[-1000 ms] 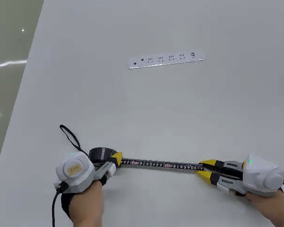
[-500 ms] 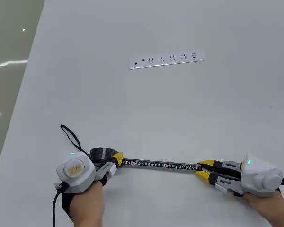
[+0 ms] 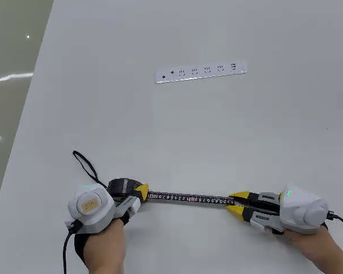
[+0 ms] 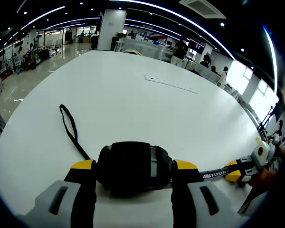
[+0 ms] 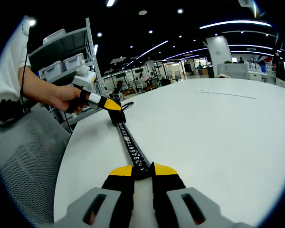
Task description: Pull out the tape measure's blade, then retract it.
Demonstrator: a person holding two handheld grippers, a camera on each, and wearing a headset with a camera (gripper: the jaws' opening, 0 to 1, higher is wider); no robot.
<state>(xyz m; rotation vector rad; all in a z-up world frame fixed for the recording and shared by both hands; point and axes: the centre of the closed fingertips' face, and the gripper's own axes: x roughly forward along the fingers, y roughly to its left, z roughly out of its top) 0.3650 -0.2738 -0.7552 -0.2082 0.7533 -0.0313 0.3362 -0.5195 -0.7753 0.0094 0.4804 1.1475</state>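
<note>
In the head view, the tape measure's dark case sits low on the white surface, held in the left tongs. Its blade runs out straight and flat to the right tongs, whose yellow tips meet on its far end. A black strap trails off behind the case, and a power strip lies well apart, farther up.

In the left gripper view, both jaws are clamped on the case's sides, so it cannot slide.

In the right gripper view, the jaws are pinched together on the blade's tip, with the numbered band running away to the case.

The case looks rigid and compact, and its broad sides are the right place to clamp. The blade is probably thin, springy steel. It is likely slick, stiff while straight, and apt to kink if bent. It is best held near the end and fed back slowly against the spring.
</note>
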